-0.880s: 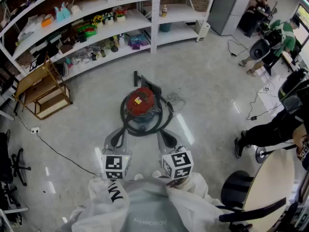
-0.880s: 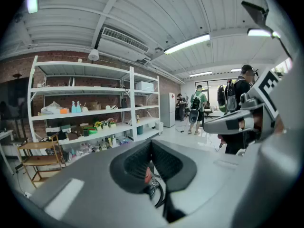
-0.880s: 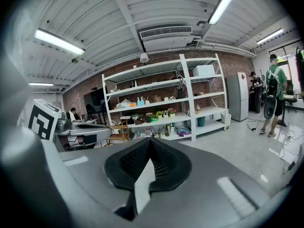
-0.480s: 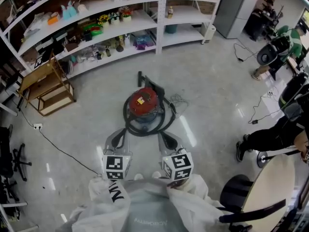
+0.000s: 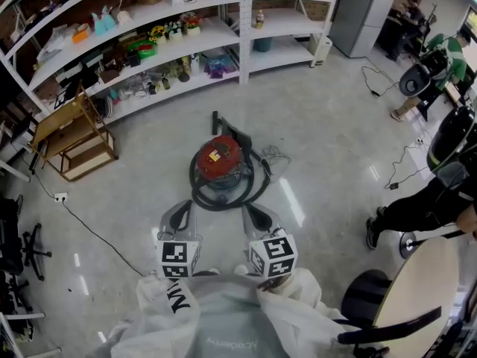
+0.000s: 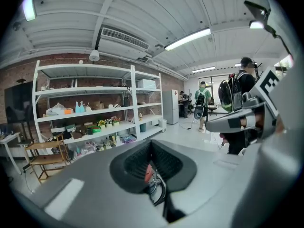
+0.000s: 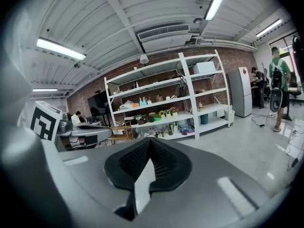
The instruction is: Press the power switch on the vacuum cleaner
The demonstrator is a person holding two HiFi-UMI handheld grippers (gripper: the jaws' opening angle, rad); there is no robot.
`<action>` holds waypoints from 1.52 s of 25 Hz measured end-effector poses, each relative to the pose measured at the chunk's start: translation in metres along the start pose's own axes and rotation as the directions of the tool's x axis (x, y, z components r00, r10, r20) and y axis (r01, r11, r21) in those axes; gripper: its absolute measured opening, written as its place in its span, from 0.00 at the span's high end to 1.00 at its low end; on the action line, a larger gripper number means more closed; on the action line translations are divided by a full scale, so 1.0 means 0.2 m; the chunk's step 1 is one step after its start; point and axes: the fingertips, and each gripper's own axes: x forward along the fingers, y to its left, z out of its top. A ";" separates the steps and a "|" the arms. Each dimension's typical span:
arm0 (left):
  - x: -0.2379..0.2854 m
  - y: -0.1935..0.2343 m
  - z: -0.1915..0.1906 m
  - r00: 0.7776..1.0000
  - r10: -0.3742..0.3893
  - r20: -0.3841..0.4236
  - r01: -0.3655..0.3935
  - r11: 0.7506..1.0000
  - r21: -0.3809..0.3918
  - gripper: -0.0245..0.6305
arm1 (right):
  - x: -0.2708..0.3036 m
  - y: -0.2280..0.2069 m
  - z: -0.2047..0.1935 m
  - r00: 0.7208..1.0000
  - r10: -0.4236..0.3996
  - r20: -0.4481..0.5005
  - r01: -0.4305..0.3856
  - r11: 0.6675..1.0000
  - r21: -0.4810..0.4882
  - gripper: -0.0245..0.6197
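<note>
Holding both tongs low, you have the left gripper (image 5: 183, 209) and right gripper (image 5: 249, 209) each pinched closed on nothing. Your red vacuum cleaner (image 5: 218, 158) stands mid-floor (image 5: 328, 125) just ahead of their tips, untouched, with its black hose (image 5: 257, 189) looped around it.

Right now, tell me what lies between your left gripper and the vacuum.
Only the black hose looped round the vacuum, ahead of the left gripper; the head view shows it.

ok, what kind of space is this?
Probably a lab or workshop: long white shelving stocked with assorted props, a red vacuum cleaner on the polished floor, and a grey fridge by the wall.
</note>
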 end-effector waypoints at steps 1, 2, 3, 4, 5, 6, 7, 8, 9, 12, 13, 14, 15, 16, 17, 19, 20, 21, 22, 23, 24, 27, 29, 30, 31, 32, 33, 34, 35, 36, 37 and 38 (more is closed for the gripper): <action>0.00 -0.01 0.00 1.000 0.003 -0.002 -0.003 1.000 -0.001 0.96 | -0.01 0.00 -0.01 1.000 0.005 -0.002 -0.005 1.000 -0.003 0.96; -0.01 -0.03 0.00 1.000 0.005 -0.003 -0.005 1.000 -0.002 0.96 | -0.02 -0.01 -0.01 1.000 0.011 -0.005 -0.011 1.000 -0.006 0.96; -0.01 -0.04 0.01 1.000 0.006 -0.003 -0.006 1.000 -0.002 0.96 | -0.03 -0.01 -0.01 1.000 0.017 -0.007 -0.017 1.000 -0.009 0.96; -0.01 -0.05 0.01 1.000 0.006 -0.003 -0.006 1.000 -0.001 0.96 | -0.04 -0.01 -0.02 1.000 0.022 -0.009 -0.022 1.000 -0.012 0.96; -0.01 -0.07 0.01 1.000 0.006 -0.003 -0.006 1.000 0.002 0.96 | -0.05 -0.01 -0.02 1.000 0.025 -0.010 -0.025 1.000 -0.013 0.96; -0.01 -0.07 0.01 1.000 0.006 -0.004 -0.006 1.000 0.004 0.96 | -0.06 -0.01 -0.03 1.000 0.026 -0.012 -0.026 1.000 -0.011 0.96; -0.01 -0.08 0.01 1.000 0.004 -0.006 -0.004 1.000 0.006 0.96 | -0.06 -0.01 -0.03 1.000 0.027 -0.013 -0.027 1.000 -0.007 0.96; -0.01 -0.09 0.01 1.000 0.003 -0.009 -0.003 1.000 0.008 0.96 | -0.06 -0.02 -0.04 1.000 0.026 -0.015 -0.026 1.000 -0.003 0.96; 0.00 -0.10 0.00 1.000 0.001 -0.012 -0.001 1.000 0.009 0.96 | -0.07 -0.03 -0.05 1.000 0.023 -0.018 -0.023 1.000 0.002 0.96; -0.01 -0.10 0.00 1.000 0.000 -0.020 0.000 1.000 0.010 0.96 | -0.07 -0.05 -0.06 1.000 0.012 -0.023 -0.012 1.000 0.009 0.96; -0.01 -0.10 -0.01 1.000 -0.001 -0.020 0.002 1.000 0.009 0.96 | -0.07 -0.05 -0.06 1.000 0.009 -0.022 -0.009 1.000 0.010 0.96; -0.01 -0.10 -0.01 1.000 -0.003 -0.019 0.003 1.000 0.009 0.96 | -0.07 -0.06 -0.06 1.000 0.007 -0.020 -0.007 1.000 0.011 0.96; 0.00 -0.10 -0.02 1.000 -0.004 -0.020 0.005 1.000 0.008 0.96 | -0.07 -0.06 -0.06 1.000 0.005 -0.018 -0.005 1.000 0.010 0.96; 0.01 -0.09 -0.02 1.000 -0.006 -0.021 0.006 1.000 0.006 0.96 | -0.06 -0.06 -0.06 1.000 0.002 -0.018 -0.002 1.000 0.009 0.96; 0.02 -0.09 -0.03 1.000 -0.008 -0.022 0.008 1.000 0.004 0.96 | -0.06 -0.07 -0.06 1.000 -0.001 -0.020 0.001 1.000 0.008 0.96; 0.04 -0.09 -0.04 1.000 -0.012 -0.024 0.012 1.000 -0.002 0.96 | -0.05 -0.09 -0.06 1.000 -0.009 -0.029 0.010 1.000 0.008 0.96; 0.05 -0.09 -0.04 1.000 -0.014 -0.024 0.013 1.000 -0.006 0.96 | -0.04 -0.10 -0.06 0.999 -0.013 -0.033 0.013 1.000 0.007 0.96; 0.06 -0.08 -0.03 1.000 -0.014 -0.022 0.014 1.000 -0.008 0.96 | -0.04 -0.10 -0.05 0.999 -0.016 -0.035 0.016 1.000 0.005 0.96; 0.07 -0.07 -0.03 1.000 -0.015 -0.019 0.015 1.000 -0.011 0.96 | -0.03 -0.11 -0.05 0.999 -0.018 -0.035 0.018 1.000 0.003 0.96; 0.08 -0.07 -0.03 1.000 -0.016 -0.017 0.016 1.000 -0.013 0.96 | -0.02 -0.11 -0.04 0.999 -0.020 -0.035 0.020 1.000 0.001 0.96; 0.09 -0.06 -0.03 1.000 -0.017 -0.017 0.017 1.000 -0.014 0.96 | 0.00 -0.11 -0.04 0.999 -0.022 -0.034 0.022 1.000 0.000 0.96; 0.12 -0.02 -0.06 1.000 -0.018 -0.024 0.018 1.000 -0.018 0.96 | 0.05 -0.10 -0.05 0.999 -0.017 -0.041 0.017 1.000 0.000 0.96; 0.15 0.01 -0.07 0.999 -0.015 -0.031 0.014 1.000 -0.024 0.96 | 0.09 -0.10 -0.06 0.999 -0.013 -0.051 0.013 1.000 -0.002 0.96; 0.16 0.03 -0.07 0.999 -0.015 -0.034 0.014 1.000 -0.025 0.96 | 0.11 -0.10 -0.06 0.998 -0.013 -0.054 0.013 1.000 -0.002 0.96; 0.18 0.04 -0.08 0.999 -0.017 -0.035 0.016 1.000 -0.026 0.96 | 0.13 -0.11 -0.06 0.998 -0.015 -0.055 0.015 1.000 0.000 0.96; 0.20 0.05 -0.08 0.999 -0.020 -0.037 0.019 0.999 -0.026 0.96 | 0.15 -0.11 -0.05 0.998 -0.018 -0.056 0.018 1.000 0.002 0.96; 0.22 0.07 -0.07 0.999 -0.024 -0.038 0.023 0.999 -0.025 0.96 | 0.17 -0.12 -0.05 0.998 -0.020 -0.057 0.021 1.000 0.003 0.96; 0.23 0.09 -0.07 0.999 -0.027 -0.038 0.026 0.999 -0.024 0.96 | 0.20 -0.12 -0.04 0.998 -0.022 -0.059 0.023 1.000 0.004 0.96; 0.25 0.10 -0.06 0.999 -0.030 -0.039 0.029 0.999 -0.024 0.96 | 0.23 -0.12 -0.03 0.998 -0.024 -0.063 0.024 1.000 0.004 0.96; 0.27 0.12 -0.06 0.999 -0.033 -0.040 0.032 0.999 -0.024 0.96 | 0.26 -0.12 -0.03 0.997 -0.025 -0.066 0.025 1.000 0.006 0.96; 0.30 0.14 -0.05 0.999 -0.037 -0.040 0.036 0.999 -0.024 0.96 | 0.28 -0.12 -0.02 0.997 -0.026 -0.069 0.026 1.000 0.008 0.96; 0.32 0.16 -0.04 0.998 -0.041 -0.040 0.040 0.999 -0.024 0.96 | 0.30 -0.12 -0.01 0.997 -0.028 -0.070 0.029 1.000 0.009 0.96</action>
